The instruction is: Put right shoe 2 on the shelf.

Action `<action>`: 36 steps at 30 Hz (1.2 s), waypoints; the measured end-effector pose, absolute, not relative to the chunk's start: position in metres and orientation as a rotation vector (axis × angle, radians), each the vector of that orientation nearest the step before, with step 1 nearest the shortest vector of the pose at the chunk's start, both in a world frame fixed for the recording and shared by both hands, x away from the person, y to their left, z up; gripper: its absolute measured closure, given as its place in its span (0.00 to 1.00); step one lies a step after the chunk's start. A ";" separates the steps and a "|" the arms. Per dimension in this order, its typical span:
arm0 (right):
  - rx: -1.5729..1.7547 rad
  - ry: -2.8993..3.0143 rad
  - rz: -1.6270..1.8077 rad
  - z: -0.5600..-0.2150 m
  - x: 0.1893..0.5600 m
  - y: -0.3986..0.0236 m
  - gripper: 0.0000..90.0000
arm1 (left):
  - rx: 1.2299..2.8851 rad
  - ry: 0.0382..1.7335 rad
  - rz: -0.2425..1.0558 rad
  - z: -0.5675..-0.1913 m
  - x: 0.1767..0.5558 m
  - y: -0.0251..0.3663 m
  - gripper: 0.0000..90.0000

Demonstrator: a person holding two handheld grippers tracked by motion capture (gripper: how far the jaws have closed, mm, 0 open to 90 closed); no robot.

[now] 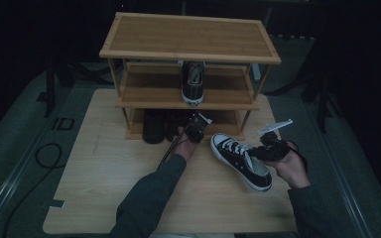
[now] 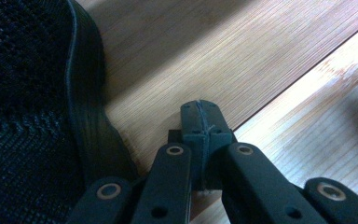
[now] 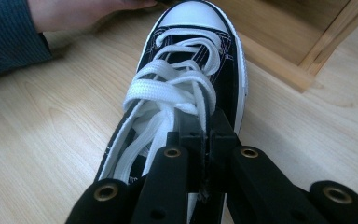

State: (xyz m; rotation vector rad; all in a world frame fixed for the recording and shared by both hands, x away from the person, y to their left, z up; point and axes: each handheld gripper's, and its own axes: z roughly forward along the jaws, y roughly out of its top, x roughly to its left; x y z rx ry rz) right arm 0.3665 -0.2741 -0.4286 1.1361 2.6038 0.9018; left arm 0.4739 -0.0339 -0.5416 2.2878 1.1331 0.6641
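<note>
A wooden shoe rack (image 1: 188, 39) with 3 shelves fills the upper middle of the high view, standing on a pale wooden table (image 1: 109, 188). On its middle shelf, 1 black sneaker (image 1: 193, 82) points toward the camera. On the bottom shelf, at the lower left of the rack, sit dark shoes (image 1: 154, 126). Right of centre, a black sneaker with white laces (image 1: 240, 159) sits tilted, toe toward the rack. The right gripper (image 1: 264, 152) is clenched on this sneaker's side wall at the opening, as the right gripper view (image 3: 208, 133) shows. The left gripper (image 1: 192, 130), at frame centre, points into the bottom shelf, jaws clenched together on nothing (image 2: 200, 123), just beside a dark shoe.
</note>
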 end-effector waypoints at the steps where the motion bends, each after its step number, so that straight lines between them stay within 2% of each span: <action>1: 1.127 2.607 0.899 -0.427 0.367 -0.274 0.98 | 2.286 1.132 0.663 -0.542 0.474 -0.034 1.00; 15: 0.961 2.670 0.904 -0.404 0.373 -0.278 0.98 | 2.286 1.131 0.662 -0.542 0.474 -0.034 1.00; 36: 0.939 2.648 1.001 -0.373 0.380 -0.302 0.98 | 2.289 1.133 0.665 -0.542 0.474 -0.034 1.00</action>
